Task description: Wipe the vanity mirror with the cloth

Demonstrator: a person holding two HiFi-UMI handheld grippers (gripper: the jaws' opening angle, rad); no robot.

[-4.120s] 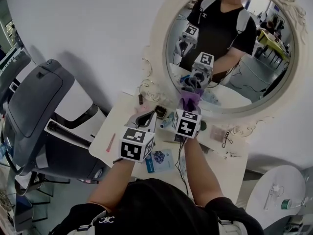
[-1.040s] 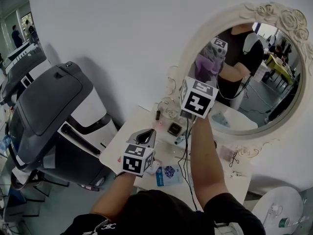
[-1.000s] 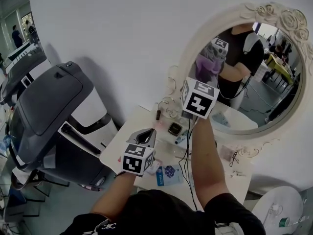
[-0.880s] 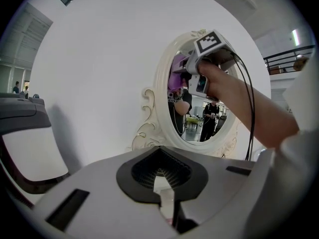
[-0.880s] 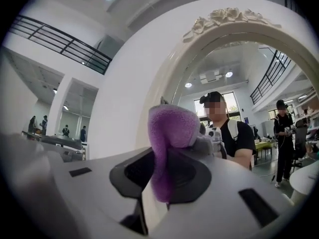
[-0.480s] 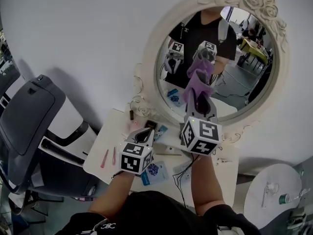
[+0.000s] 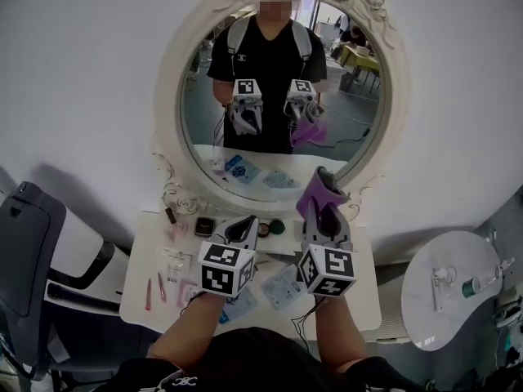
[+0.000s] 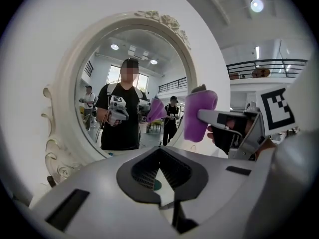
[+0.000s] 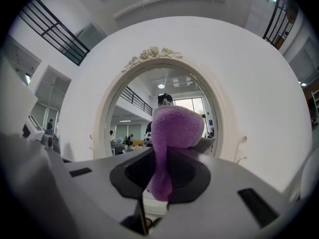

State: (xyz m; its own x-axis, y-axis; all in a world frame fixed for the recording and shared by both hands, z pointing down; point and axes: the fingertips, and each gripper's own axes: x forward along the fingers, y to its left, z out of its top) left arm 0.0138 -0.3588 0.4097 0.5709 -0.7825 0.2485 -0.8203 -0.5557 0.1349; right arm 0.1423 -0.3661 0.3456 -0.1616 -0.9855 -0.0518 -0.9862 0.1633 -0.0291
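We are looking steeply down at the vanity mirror [image 7: 278, 96], a round glass in a white carved frame that fills the upper middle of the head view and hangs on a pale wall [image 7: 82, 72]. Below it, in the lower middle of the frame, both tongs are held up side by side over a white surface [image 7: 359, 294].

Our right tongs [image 7: 321, 211] are clamped on the purple cloth [image 7: 315, 189]. In the right gripper view the cloth [image 9: 172, 133] is pinched low between the jaws and bulges upward in a soft fold that covers the middle of the mirror behind it. In the head view the cloth's upper end overlaps the mirror's lower right rim, but its reflection sits well back in the glass, so it stands apart from the glass.

Our left tongs [image 7: 239, 229] are closed with the jaw tips together and nothing between them. They point at the mirror's lower rim, left of the right tongs.

The glass shows a person in a black top holding both tongs, the purple cloth on one.

On the surface lie small packets [image 7: 282, 284] and two thin red sticks [image 7: 154, 290] toward the lower left. A round white side table [image 7: 445, 305] is at the lower right.
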